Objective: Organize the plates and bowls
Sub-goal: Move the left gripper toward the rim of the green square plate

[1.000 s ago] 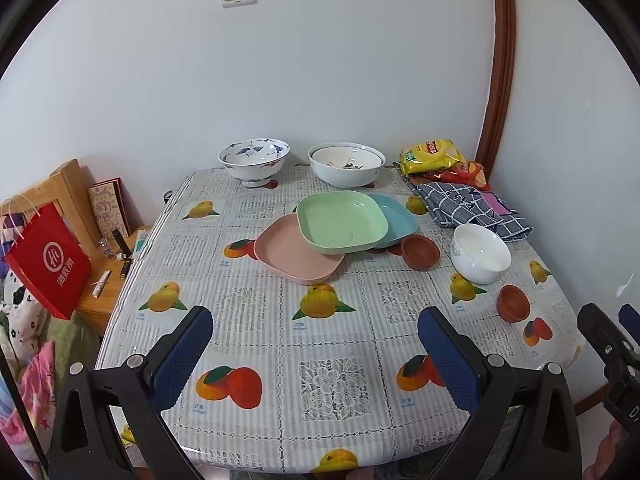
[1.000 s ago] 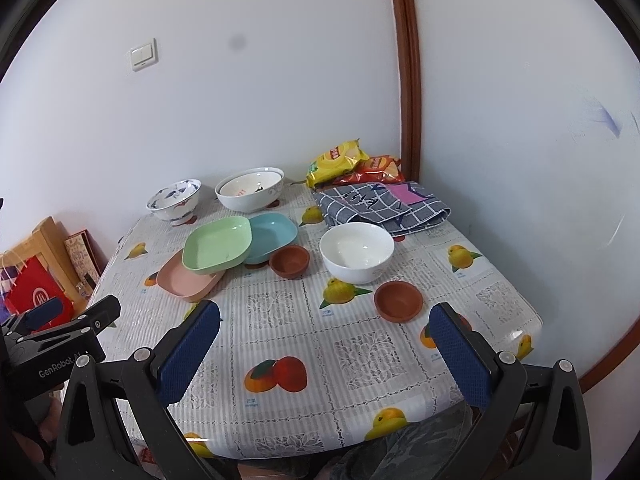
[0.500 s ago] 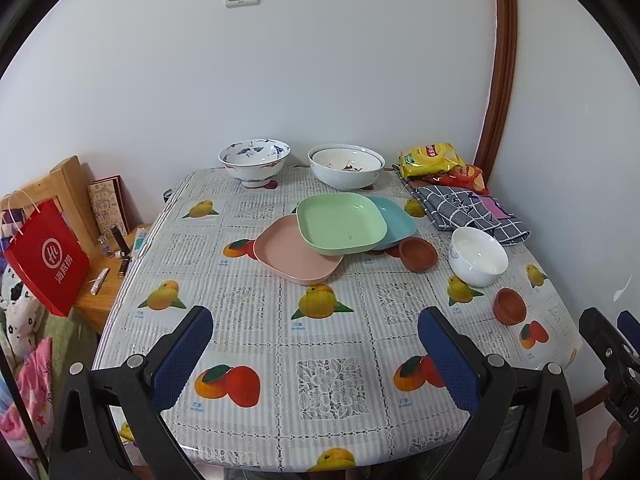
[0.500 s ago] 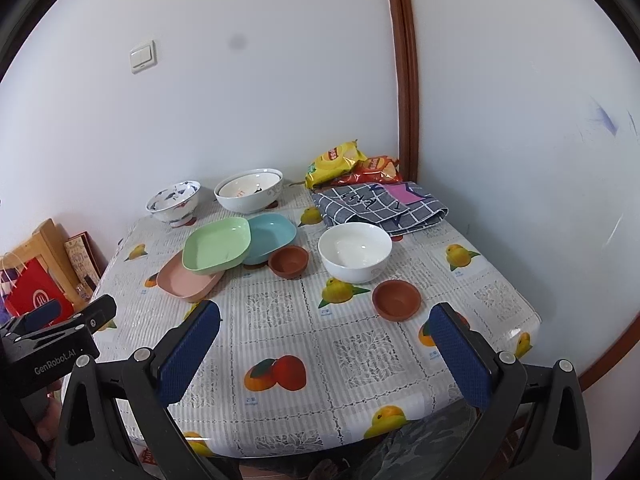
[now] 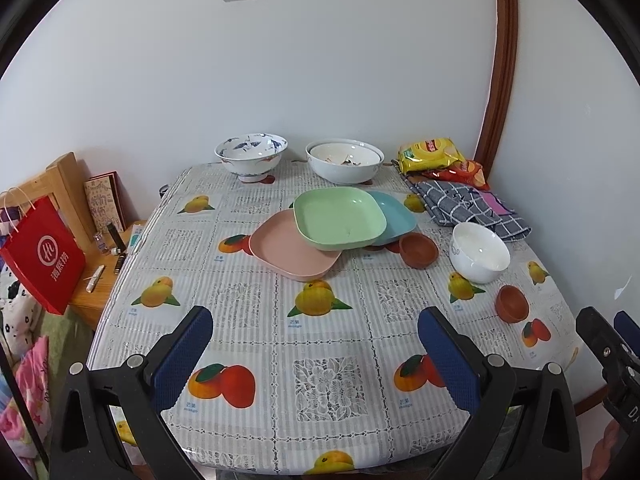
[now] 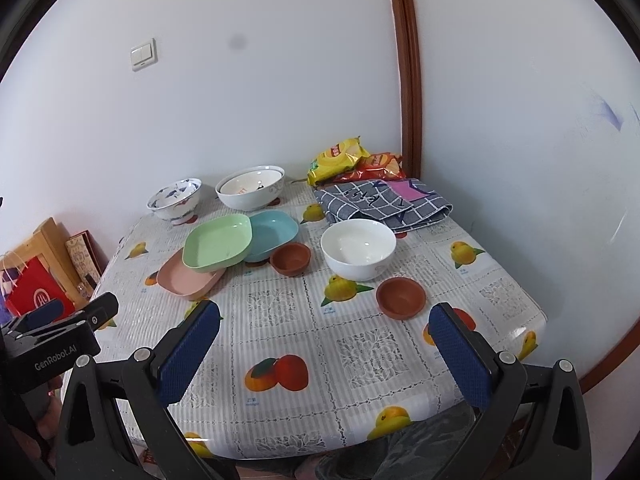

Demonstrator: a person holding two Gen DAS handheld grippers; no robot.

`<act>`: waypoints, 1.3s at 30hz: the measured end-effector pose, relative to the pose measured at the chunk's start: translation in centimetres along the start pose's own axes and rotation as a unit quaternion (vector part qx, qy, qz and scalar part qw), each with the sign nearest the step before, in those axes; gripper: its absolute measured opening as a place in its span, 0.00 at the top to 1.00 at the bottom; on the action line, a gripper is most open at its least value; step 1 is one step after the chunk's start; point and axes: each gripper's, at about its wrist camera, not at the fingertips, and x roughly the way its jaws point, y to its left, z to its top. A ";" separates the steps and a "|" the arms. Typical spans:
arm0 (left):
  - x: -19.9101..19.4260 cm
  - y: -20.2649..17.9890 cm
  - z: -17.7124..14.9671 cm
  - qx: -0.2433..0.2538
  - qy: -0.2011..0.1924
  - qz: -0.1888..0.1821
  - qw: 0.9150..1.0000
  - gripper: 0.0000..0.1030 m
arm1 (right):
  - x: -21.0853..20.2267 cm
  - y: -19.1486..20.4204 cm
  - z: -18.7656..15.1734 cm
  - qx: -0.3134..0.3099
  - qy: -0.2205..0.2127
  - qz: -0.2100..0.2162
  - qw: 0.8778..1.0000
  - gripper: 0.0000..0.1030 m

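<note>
left tool (image 5: pixel 312 344): held apart, nothing gripped | right tool (image 6: pixel 326 338): held apart, nothing gripped | green plate (image 5: pixel 339 218): stacked mid-frame over pink plate (image 5: pixel 288 252) on worktop (image 5: pixel 256 320)

table (image 5: pixel 256 320), fruit-print cloth | plates (image 5: pixel 340 220), bowls (image 5: pixel 480 252), checked towel (image 5: pixel 468 204), possibly snack bags (image 5: pixel 432 156)

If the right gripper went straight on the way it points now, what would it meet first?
Probably the white bowl: the right gripper is open and empty above the tablecloth, with that bowl nearly dead ahead. The near brown dish lies slightly right. Depth is uncertain.
</note>
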 end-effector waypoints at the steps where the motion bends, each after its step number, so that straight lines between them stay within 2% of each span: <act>1: 0.3 -0.1 -0.1 0.002 0.003 0.000 1.000 0.00 | 0.3 0.0 -0.1 0.003 0.004 -0.001 1.000 0.00; 12: 3.4 0.3 0.7 0.012 0.017 -0.005 1.000 0.00 | 3.8 0.5 0.3 -0.010 0.022 -0.001 1.000 0.00; 26: 4.6 0.5 3.5 0.018 0.013 -0.012 1.000 0.00 | 5.8 1.6 3.0 -0.023 0.018 -0.002 1.000 0.00; 39: 6.3 2.0 6.3 0.003 0.015 -0.019 1.000 0.00 | 7.2 2.3 5.8 -0.031 0.012 0.000 0.999 0.00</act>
